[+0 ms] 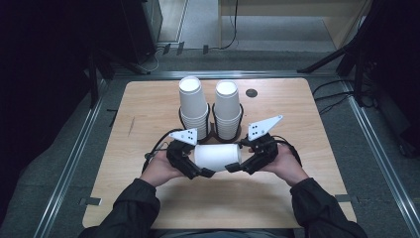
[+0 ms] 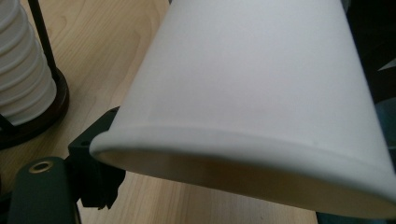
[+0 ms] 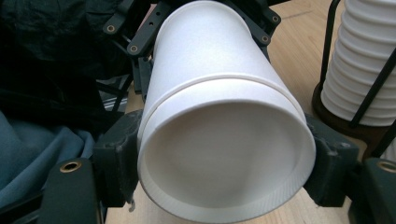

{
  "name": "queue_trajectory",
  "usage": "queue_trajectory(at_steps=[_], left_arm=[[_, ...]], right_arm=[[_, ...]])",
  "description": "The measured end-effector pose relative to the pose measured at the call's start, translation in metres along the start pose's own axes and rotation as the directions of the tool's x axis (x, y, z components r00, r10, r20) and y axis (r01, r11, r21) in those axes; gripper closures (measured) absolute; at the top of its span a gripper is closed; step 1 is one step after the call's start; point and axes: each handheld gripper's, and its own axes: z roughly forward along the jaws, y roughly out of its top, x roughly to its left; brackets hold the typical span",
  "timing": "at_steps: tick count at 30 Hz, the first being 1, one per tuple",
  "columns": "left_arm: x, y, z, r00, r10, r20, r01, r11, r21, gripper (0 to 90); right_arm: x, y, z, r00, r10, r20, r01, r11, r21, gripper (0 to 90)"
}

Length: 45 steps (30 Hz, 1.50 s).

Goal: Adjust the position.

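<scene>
Stood by the table [image 1: 148, 198]. The person held one white paper cup [image 1: 218, 156] on its side, up off the wood, between the two claws and just in front of two stacks of cups [image 1: 193, 106] sitting in a dark wire holder [image 1: 214, 131]. The right gripper [image 1: 233, 167] had the base end: in its own view both pads were clamped hard against the cup's wall on either side of the recessed bottom. The left gripper [image 1: 205, 173] stood at the open rim end with its jaws either side of the wall. One jaw lay right against the rim in its own view, but I could not tell whether they pressed or merely flanked it. A raised ring [image 3: 219, 80] ran round the wall partway along; possibly the lip of a second cup nested over the first, not certain. My reading was that the step was a two-handed pull or hand-over along the cup's axis. To do it well, the left jaws would need to bite behind the rolled rim, where the paper is stiffest, and only lightly, since thin wall buckles. The right grip should stay put while any pull runs straight along the axis, not skewed. Hands should be kept low and clear of the stacks behind.
</scene>
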Motion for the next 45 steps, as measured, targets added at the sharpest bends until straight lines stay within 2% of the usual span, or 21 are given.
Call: queue_trajectory(at_steps=[2, 4, 7, 13, 15, 18, 21, 26, 30, 33, 35, 37, 45], left_arm=[[0.0, 0.001, 0.0, 1.0, 0.006, 0.006, -0.006, 0.9999, 0.011, 13.6], [0.0, 0.001, -0.001, 1.0, 0.008, 0.001, -0.008, 0.9998, 0.02, 13.9], [0.001, 0.0, -0.005, 0.9999, 0.011, -0.012, -0.01, 0.999, 0.044, 14.0], [0.003, -0.002, -0.014, 0.9983, 0.009, -0.057, -0.004, 0.9968, 0.08, 14.0], [0.006, -0.002, -0.013, 0.9983, -0.009, -0.057, 0.016, 0.9939, 0.109, 13.8], [0.007, 0.0, -0.012, 0.9967, 0.01, -0.08, 0.003, 0.9872, 0.16, 13.8], [0.007, 0.002, -0.009, 0.9948, 0.021, -0.1, -0.002, 0.9824, 0.187, 13.8], [0.005, 0.003, 0.002, 0.9901, 0.06, -0.126, -0.023, 0.96, 0.279, 13.7], [0.005, 0.005, 0.012, 0.9901, 0.058, -0.128, -0.013, 0.9442, 0.329, 13.7], [0.005, 0.006, 0.018, 0.9925, 0.048, -0.112, -0.005, 0.9363, 0.351, 13.6], [0.003, 0.007, 0.022, 0.9916, 0.064, -0.113, -0.018, 0.93, 0.367, 13.5], [0.002, 0.008, 0.026, 0.9907, 0.061, -0.122, -0.01, 0.9265, 0.376, 13.5], [0.0, 0.013, 0.039, 0.9917, 0.076, -0.104, -0.026, 0.9081, 0.418, 13.5]], right_arm=[[0.0, 0.0, 0.0, 1.0, 0.003, -0.002, -0.003, 1.0, 0.015, 23.7], [0.001, 0.002, 0.0, 0.9999, 0.011, 0.002, -0.011, 1.0, 0.019, 11.9], [0.003, 0.002, -0.001, 0.9987, 0.015, 0.048, -0.017, 0.999, 0.051, 11.6], [0.002, -0.004, -0.005, 0.9956, 0.006, 0.093, -0.017, 0.992, 0.121, 12.0], [0.002, -0.005, -0.007, 0.9927, -0.009, 0.12, -0.008, 0.99, 0.143, 13.3], [0.001, -0.007, -0.007, 0.9901, -0.018, 0.139, -0.005, 0.986, 0.166, 13.3], [0.0, -0.009, -0.008, 0.9869, -0.02, 0.16, -0.01, 0.983, 0.186, 13.3], [0.002, -0.01, -0.006, 0.9837, -0.041, 0.175, 0.003, 0.978, 0.21, 13.3], [0.002, -0.01, -0.001, 0.9823, -0.058, 0.178, 0.016, 0.973, 0.231, 13.4], [0.004, -0.01, 0.004, 0.9811, -0.072, 0.179, 0.026, 0.969, 0.247, 13.4], [0.005, -0.01, 0.006, 0.9807, -0.077, 0.18, 0.029, 0.966, 0.257, 13.5], [0.006, -0.01, 0.008, 0.9803, -0.085, 0.178, 0.035, 0.963, 0.267, 13.5], [0.01, -0.012, 0.018, 0.9813, -0.107, 0.16, 0.053, 0.949, 0.309, 13.5]])
